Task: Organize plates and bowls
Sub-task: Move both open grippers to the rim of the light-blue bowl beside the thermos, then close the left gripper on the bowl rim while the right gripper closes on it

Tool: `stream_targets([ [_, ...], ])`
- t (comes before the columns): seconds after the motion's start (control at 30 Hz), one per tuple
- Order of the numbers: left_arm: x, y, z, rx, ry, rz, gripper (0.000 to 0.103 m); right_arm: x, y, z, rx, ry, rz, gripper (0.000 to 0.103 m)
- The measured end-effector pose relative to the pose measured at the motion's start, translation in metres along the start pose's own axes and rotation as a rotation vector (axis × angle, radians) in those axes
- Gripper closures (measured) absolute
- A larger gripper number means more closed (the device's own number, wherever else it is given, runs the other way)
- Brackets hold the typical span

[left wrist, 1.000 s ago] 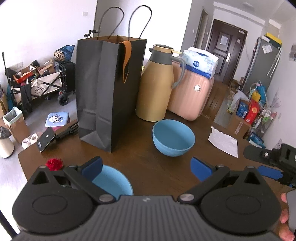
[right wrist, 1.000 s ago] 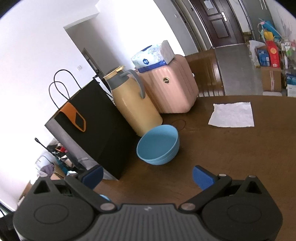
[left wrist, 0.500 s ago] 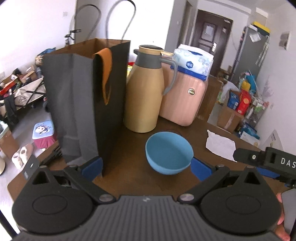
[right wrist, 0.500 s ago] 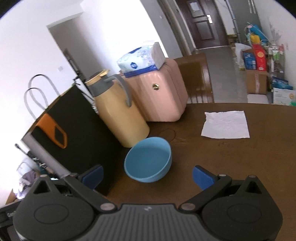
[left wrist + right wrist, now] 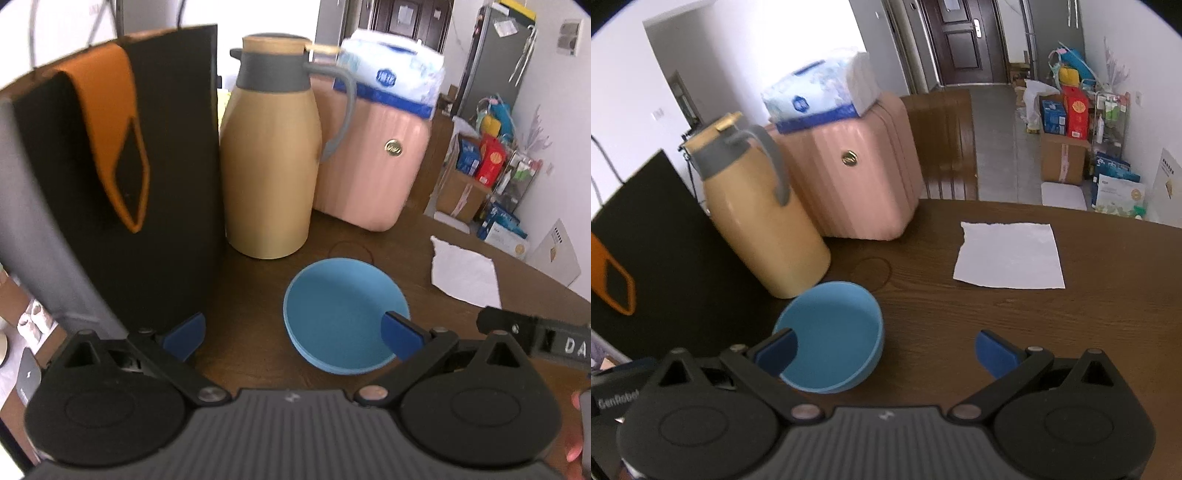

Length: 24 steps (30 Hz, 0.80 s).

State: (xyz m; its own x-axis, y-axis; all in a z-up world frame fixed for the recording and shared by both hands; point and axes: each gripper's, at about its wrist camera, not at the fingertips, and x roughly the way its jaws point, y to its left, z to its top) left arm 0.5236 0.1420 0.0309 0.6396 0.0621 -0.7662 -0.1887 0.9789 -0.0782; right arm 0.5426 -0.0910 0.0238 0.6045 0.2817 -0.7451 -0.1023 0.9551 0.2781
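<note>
Blue bowl (image 5: 341, 314) hemmed by thermos (image 5: 271, 158) behind, bag (image 5: 122, 177) left; bare table (image 5: 997, 321) right. Both tongs (image 5: 291, 332) (image 5: 886, 350) spread wide, empty, brought closer to bowl than before.

The left gripper (image 5: 293, 334) had a dark grey ribbed body with a small white mark at its front edge, flanked by two round black discs with triangular cut-outs above them. Black link arms, pinned with silver screws, carried blue fingertips (image 5: 400, 334). The right gripper (image 5: 886, 350) was built alike, with the same ribbed grey body, black discs, silver screws and blue fingertips (image 5: 993, 350). White lettering, only partly readable, marked the black side piece of each tool.
</note>
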Motion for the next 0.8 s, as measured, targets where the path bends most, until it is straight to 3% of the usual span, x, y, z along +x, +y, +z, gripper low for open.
stream_targets([
  [0.2,0.042,-0.001,0.012,0.023,0.066,0.041,0.000,0.039,0.001,0.004,0.008,0.050,-0.024,0.000],
  [0.43,0.087,0.000,0.016,0.031,0.154,0.005,0.000,0.077,-0.001,0.002,0.006,0.104,-0.070,0.000],
  [0.8,0.123,-0.003,0.022,0.040,0.192,0.020,0.000,0.107,0.002,0.002,-0.014,0.124,-0.094,0.008],
])
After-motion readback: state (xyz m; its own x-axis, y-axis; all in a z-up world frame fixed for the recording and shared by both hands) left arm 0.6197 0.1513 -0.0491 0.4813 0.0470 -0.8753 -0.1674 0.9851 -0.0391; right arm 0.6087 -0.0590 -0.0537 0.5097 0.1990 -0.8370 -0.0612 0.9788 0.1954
